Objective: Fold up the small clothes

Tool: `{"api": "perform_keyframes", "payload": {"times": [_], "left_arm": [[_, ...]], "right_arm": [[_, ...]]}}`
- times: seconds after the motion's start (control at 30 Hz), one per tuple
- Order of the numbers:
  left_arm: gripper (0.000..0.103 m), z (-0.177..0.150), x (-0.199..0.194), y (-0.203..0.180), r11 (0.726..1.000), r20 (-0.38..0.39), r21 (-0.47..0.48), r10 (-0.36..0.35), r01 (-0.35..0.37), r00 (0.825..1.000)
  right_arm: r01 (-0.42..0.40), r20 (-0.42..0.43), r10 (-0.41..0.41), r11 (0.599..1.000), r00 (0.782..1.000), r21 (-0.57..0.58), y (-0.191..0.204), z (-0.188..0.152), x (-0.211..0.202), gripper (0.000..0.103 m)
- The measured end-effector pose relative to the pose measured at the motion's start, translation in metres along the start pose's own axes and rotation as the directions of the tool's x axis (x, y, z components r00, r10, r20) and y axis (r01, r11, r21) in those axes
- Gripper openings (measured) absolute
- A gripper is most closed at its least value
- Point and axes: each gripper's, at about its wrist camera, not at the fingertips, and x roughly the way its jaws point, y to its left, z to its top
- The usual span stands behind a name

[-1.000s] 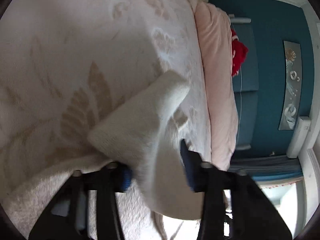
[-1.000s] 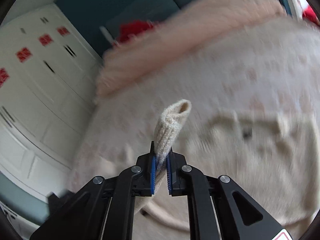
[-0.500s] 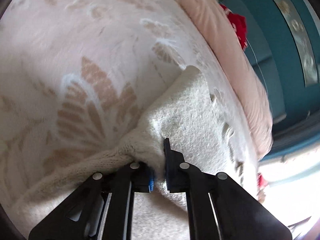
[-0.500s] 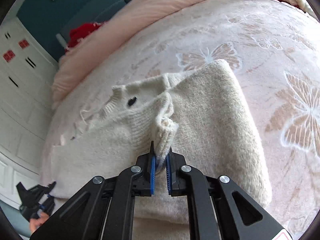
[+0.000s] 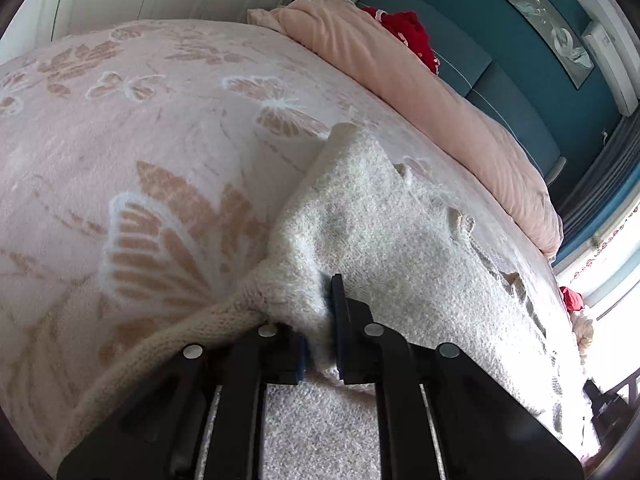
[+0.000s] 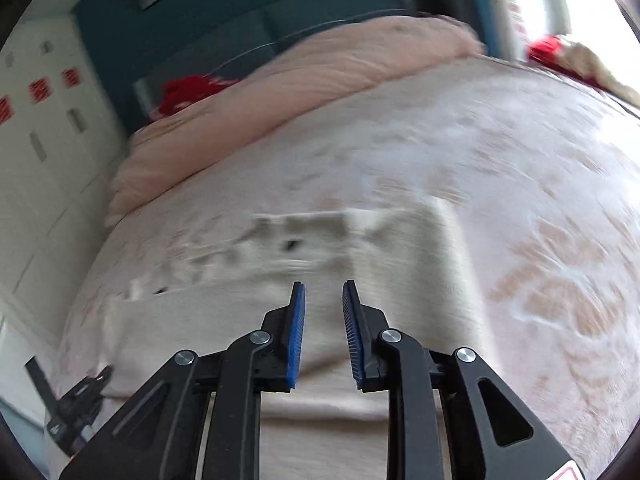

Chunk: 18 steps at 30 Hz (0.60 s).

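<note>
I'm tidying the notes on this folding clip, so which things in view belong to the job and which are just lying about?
Job: cream knit sweater; left gripper, shut on it; right gripper, jaws opening, nothing between them.

Lying about: butterfly blanket; pink duvet; red cloth.

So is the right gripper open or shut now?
Open: the right gripper shows a clear gap, jaws opening, nothing between them above the sweater.

One cream knitted sweater [image 5: 400, 240], one bed blanket with butterflies [image 5: 140, 140], one pink duvet [image 5: 420, 80], two hand-held grippers, left hand-held gripper [image 5: 320, 336], right hand-held gripper [image 6: 323, 332], one wall picture [image 5: 552, 20]
</note>
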Motion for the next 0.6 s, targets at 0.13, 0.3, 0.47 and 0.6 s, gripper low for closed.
{"api": "perform_keyframes", "payload": {"times": [0.13, 0.3, 0.47, 0.6], "left_arm": [[0.011, -0.001, -0.002, -0.001, 1.000, 0.004, 0.001, -0.003, 0.003, 1.000], [0.011, -0.003, 0.000, 0.002, 1.000, 0.013, -0.007, -0.022, 0.022, 1.000], [0.012, -0.005, 0.003, 0.001, 1.000, 0.025, 0.006, -0.018, 0.018, 1.000], [0.011, -0.005, 0.004, 0.001, 1.000, 0.024, 0.005, -0.018, 0.018, 1.000]], "right_arm": [[-0.113, -0.135, 0.091, 0.980, 0.987, -0.165, 0.073, 0.004, 0.061, 0.021], [-0.044, -0.218, 0.000, 0.980, 0.976, -0.196, 0.060, -0.006, 0.121, 0.006], [0.016, -0.116, -0.022, 0.998, 0.993, -0.057, 0.013, 0.013, 0.090, 0.007], [0.054, -0.143, -0.063, 0.996, 0.988, -0.067, -0.020, -0.005, 0.081, 0.004]]}}
